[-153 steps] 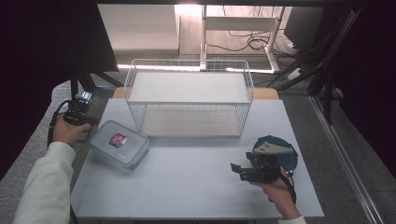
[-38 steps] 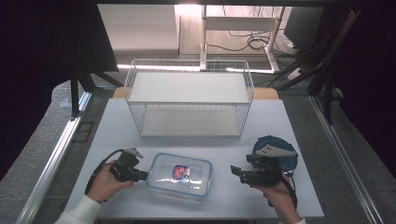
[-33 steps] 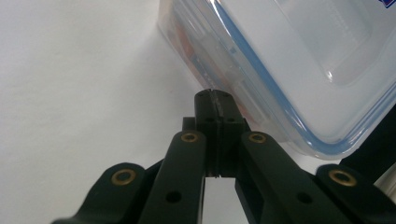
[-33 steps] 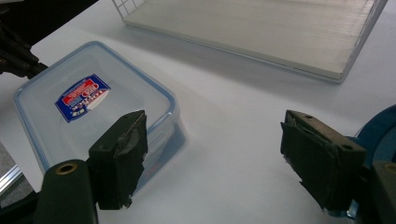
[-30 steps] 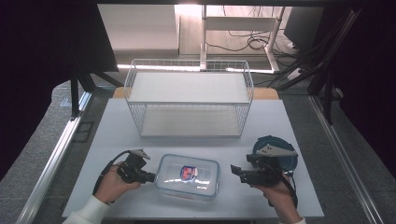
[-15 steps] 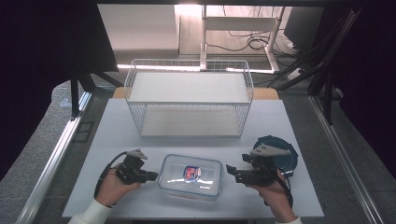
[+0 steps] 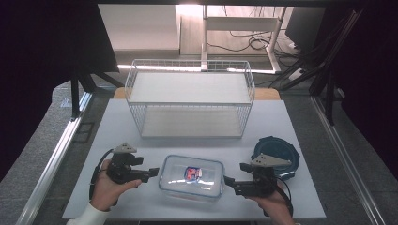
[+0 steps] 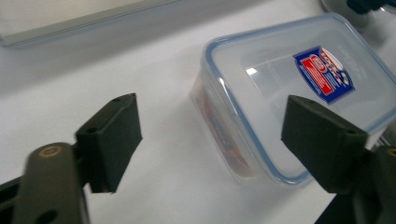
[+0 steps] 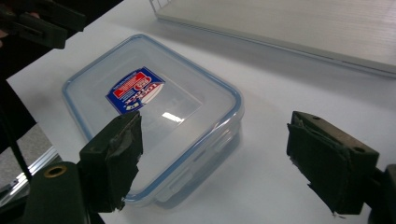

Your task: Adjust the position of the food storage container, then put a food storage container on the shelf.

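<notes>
White tabletop (image 7: pixel 141 140) under a dark room: 1 wire basket (image 7: pixel 190 105) at the back, 1 clear lidded container (image 7: pixel 191 177) up front, 1 dark blue round lid (image 7: pixel 277 152) at right, 2 grippers. Left gripper (image 7: pixel 149 174) sits level just off the container's left end, jaws just sprung wide, nothing between them. Right gripper (image 7: pixel 228 183) faces in from the other end, jaws opening a bit more, wide apart w/ nothing gripped. Container: transparent, blue-rimmed lid, red-and-blue label (image 7: pixel 191 173) on top, lying flat between both grippers.

Clear lidded container (image 9: pixel 154 116) lies just beyond the wide-apart jaws.
</notes>
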